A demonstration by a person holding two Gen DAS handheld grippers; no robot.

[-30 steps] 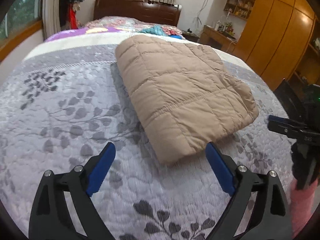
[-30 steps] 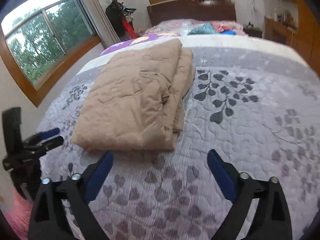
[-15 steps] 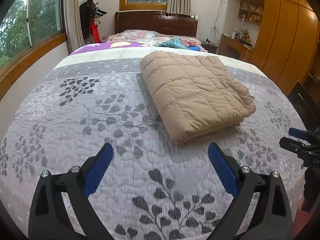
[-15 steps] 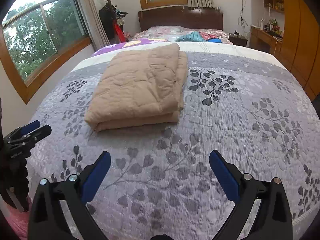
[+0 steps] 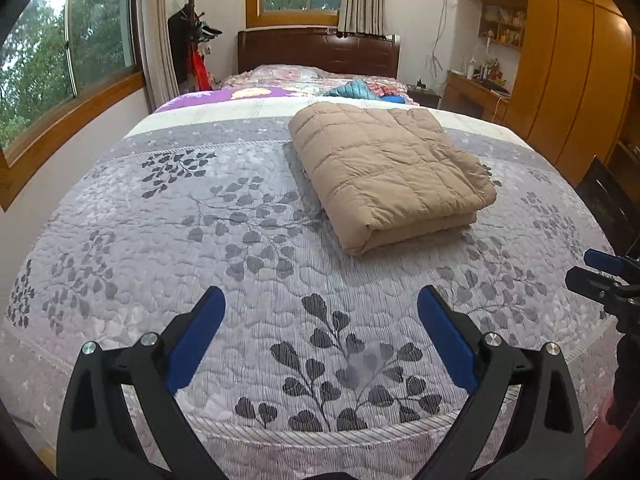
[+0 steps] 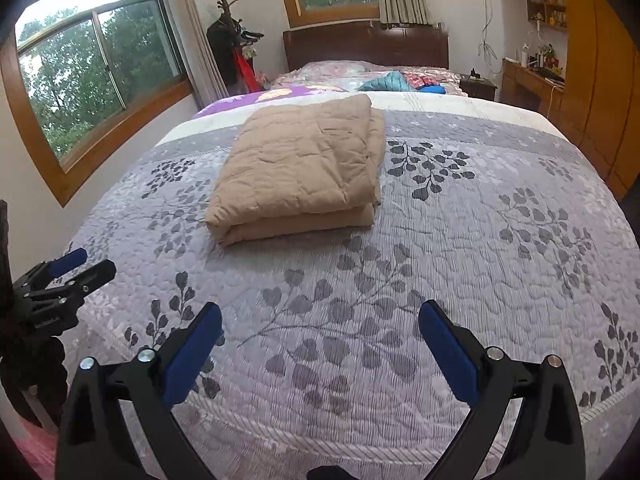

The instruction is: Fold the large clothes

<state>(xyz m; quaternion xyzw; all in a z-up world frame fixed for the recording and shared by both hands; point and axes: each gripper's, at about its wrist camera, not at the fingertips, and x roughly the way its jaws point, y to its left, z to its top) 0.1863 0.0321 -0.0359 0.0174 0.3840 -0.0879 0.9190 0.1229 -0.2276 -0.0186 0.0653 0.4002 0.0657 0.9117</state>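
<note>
Resting folded on the bed, middle-far, the tan padded coat looks finished | left hand-held gripper empty, fingers spread | right hand-held gripper likewise, both near the foot edge, clear of the bundle

— Garment?
— The tan quilted coat is matt padded cloth, stitched in squares, lightly creased.
— Bedding?
— The grey bedspread is quilted cloth with a pebbled, ribbed stitch and printed leaves.
— Tools?
— Left gripper and right gripper: matt black plastic, blue pads, shiny metal rivets.
— Furniture?
— Headboard dark glossy wood; wardrobe smooth varnished wood.
</note>
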